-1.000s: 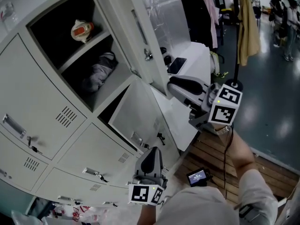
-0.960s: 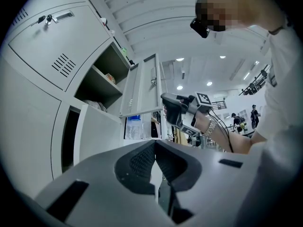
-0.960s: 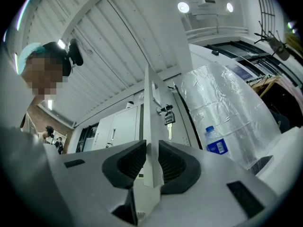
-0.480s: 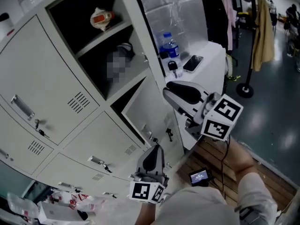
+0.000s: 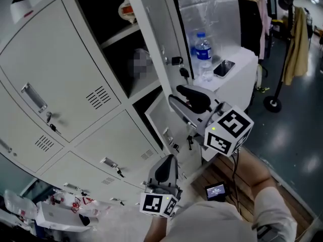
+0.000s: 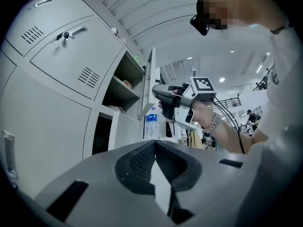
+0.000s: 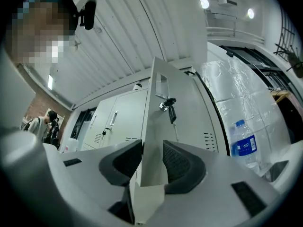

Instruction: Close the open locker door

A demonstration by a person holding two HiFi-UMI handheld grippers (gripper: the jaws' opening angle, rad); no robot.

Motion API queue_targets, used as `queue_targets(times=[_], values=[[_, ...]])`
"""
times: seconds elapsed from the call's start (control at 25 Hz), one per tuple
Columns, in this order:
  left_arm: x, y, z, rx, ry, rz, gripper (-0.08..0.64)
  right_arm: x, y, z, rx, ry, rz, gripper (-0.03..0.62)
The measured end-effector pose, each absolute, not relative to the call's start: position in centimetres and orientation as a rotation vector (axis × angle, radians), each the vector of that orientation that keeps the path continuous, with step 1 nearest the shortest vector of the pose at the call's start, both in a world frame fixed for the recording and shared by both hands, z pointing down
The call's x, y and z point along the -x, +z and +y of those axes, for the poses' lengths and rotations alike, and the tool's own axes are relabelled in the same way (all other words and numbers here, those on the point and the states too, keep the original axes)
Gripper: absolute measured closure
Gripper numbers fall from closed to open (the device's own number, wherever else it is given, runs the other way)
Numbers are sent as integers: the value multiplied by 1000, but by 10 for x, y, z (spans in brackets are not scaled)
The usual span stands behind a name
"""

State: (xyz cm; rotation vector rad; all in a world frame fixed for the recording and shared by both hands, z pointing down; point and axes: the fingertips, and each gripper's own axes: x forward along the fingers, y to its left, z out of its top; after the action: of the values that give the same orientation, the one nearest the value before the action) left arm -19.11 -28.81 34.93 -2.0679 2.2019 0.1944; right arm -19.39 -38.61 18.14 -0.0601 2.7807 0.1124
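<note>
The right gripper [image 5: 174,96] straddles the free edge of the open locker door [image 5: 151,34]. The door stands out at the right end of the bank of lockers [image 5: 55,54], with keys [image 7: 168,105] in its lock. The jaws have just been opening and stand spread. Whether either pad touches the door is hard to tell. The left gripper [image 5: 166,161], nearer and lower, has its jaws pressed together on nothing.

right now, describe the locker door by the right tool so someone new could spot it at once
On the wall of grey lockers, look at the end nearest the water bottle, where two doors stand open. It is the upper door, swung wide off a shelved compartment. Unlike the lower door, its edge sits between the right tool's jaws, which have just opened.
</note>
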Motion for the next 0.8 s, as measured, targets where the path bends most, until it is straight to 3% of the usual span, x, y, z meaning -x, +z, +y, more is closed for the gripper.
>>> queue_targets(times=[0.44,0.8], values=[[227,353,-262,1957,210,2310,552,249,178,-367,266,431,2726,437],[252,349,-250,1906,235,2339,552,294,178,-365,327,472,2741,437]])
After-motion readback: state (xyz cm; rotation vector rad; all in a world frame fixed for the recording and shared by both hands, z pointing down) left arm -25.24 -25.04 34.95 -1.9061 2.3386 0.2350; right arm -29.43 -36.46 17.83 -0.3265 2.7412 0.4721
